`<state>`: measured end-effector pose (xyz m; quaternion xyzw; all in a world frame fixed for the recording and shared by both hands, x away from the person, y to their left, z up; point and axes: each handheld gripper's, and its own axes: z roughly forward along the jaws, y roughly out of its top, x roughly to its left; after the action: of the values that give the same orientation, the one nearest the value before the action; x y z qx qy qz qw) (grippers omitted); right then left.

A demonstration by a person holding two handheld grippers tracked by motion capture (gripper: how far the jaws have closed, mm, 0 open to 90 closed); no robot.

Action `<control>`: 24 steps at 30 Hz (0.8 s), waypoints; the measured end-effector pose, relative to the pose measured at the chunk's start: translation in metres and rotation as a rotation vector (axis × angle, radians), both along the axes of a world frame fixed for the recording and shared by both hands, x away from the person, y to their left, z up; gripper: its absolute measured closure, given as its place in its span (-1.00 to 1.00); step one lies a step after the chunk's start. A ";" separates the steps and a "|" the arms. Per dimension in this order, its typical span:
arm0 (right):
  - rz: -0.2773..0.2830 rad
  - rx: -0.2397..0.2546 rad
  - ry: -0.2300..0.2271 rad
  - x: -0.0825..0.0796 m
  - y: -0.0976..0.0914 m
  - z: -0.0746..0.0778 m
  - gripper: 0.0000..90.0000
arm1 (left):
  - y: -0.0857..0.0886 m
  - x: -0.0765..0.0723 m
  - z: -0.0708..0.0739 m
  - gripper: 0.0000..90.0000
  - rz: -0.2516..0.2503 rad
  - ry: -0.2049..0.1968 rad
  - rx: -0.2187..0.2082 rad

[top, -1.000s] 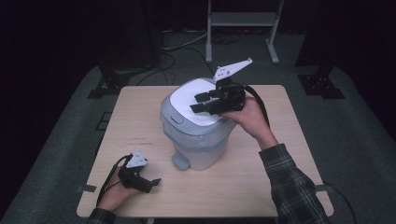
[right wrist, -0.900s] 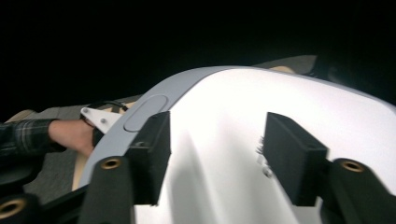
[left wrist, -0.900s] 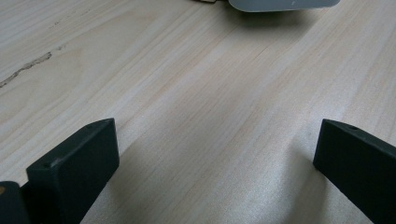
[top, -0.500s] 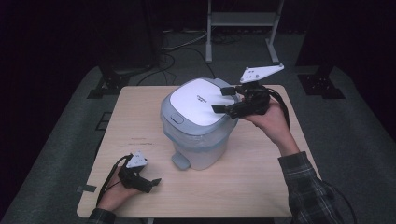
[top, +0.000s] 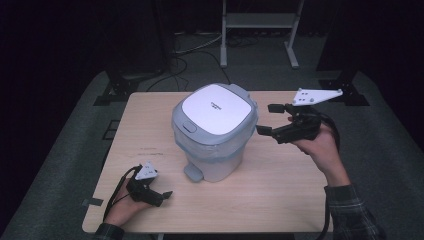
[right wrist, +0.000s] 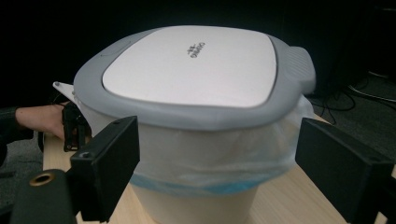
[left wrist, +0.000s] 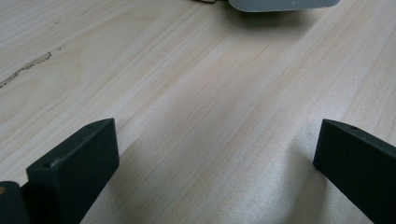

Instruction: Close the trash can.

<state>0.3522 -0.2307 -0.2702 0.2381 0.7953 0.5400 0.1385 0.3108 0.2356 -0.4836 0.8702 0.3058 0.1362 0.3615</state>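
The right claw (top: pixel 266 119) hung above the counter (top: pixel 280 175) just off the side of the pedal bin (top: pixel 214 131), its jaws pointing at the bin and standing well apart with nothing between them; they had just been opening, and neither jaw touched the bin. In the right gripper view the bin (right wrist: pixel 196 116) stood straight ahead of that claw (right wrist: pixel 224 154), beyond its jaw tips, which framed the bin's body from either side without contact. The bin's lid (right wrist: pixel 191 65) was down and level, a pale panel set in a grey rim, sitting higher than the claw's jaws, and a thin plastic liner (right wrist: pixel 210 158) hung out from under the rim and draped round the upper wall, with a bluish edge lower down. The bin stood upright on the counter, with its grey foot pedal (top: pixel 193 173) sticking out at the base on the side away from the right claw. The left claw (top: pixel 164 196) lay low at the near edge of the counter, well apart from the bin, which stood ahead of it. In the left gripper view its jaws stood wide apart over bare wood (left wrist: pixel 201 107) with nothing held, and the bottom of the bin (left wrist: pixel 280 4) showed far ahead of them. The left hand (top: pixel 122 210) rested on the counter behind that claw, while the right hand (top: pixel 320 147) held its gripper up clear of the surface.
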 end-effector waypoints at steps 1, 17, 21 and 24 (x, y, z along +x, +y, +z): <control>-0.008 0.003 0.000 -0.001 -0.004 -0.002 -0.71 | 0.000 0.000 0.000 -1.00 0.000 0.000 0.000; -0.102 -0.028 0.033 -0.018 -0.034 -0.062 -1.00 | 0.000 0.000 0.000 -1.00 -0.001 0.001 0.002; -0.110 -0.046 0.043 -0.022 -0.037 -0.080 -1.00 | 0.000 0.000 0.000 -1.00 0.000 0.000 0.002; -0.115 -0.062 0.051 -0.025 -0.039 -0.093 -1.00 | 0.000 0.000 0.000 -1.00 -0.001 -0.001 0.003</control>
<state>0.3270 -0.2693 -0.3632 0.2926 0.7999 0.5002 0.1560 0.3108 0.2357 -0.4836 0.8708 0.3052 0.1367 0.3605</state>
